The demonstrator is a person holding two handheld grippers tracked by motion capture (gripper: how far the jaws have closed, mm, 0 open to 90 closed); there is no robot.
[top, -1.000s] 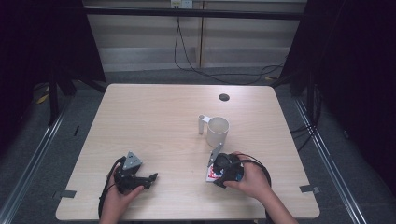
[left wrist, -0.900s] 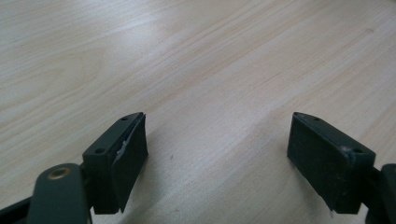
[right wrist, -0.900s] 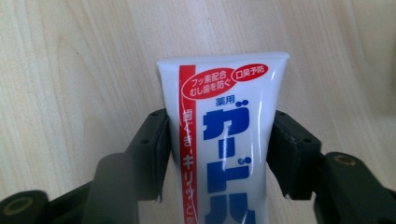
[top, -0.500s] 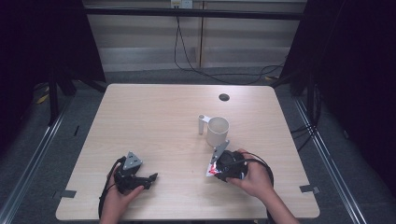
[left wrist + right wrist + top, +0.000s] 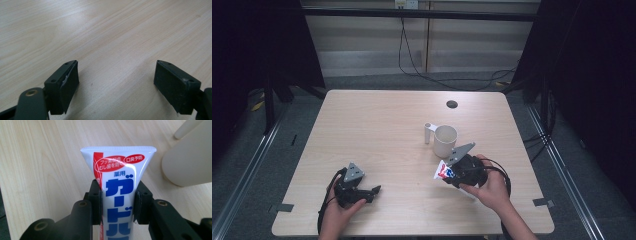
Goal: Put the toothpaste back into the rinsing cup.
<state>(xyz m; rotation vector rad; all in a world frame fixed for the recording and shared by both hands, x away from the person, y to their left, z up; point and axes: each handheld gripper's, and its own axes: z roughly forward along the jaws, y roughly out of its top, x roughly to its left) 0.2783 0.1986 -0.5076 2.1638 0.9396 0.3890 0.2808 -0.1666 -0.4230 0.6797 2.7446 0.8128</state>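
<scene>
a smooth cream cup [image 5: 445,140] stands just far of the right gripper [image 5: 451,172], whose jaws have just been closing and now pinch a glossy white toothpaste tube [image 5: 120,177], flat crimped end outward, near-right on the pale woodgrain table [image 5: 377,130]. the left gripper [image 5: 116,82], near-left, gapes empty.

My light wooden table [image 5: 377,125] with a round cable hole [image 5: 452,104] stands on grey carpet floor [image 5: 272,165]; pale wall panels [image 5: 362,35] behind, black cables [image 5: 412,60] hanging, dark sides.

Lab recording bay — bare wooden table [image 5: 377,130], black curtains [image 5: 257,45], trailing cables [image 5: 412,55]
</scene>
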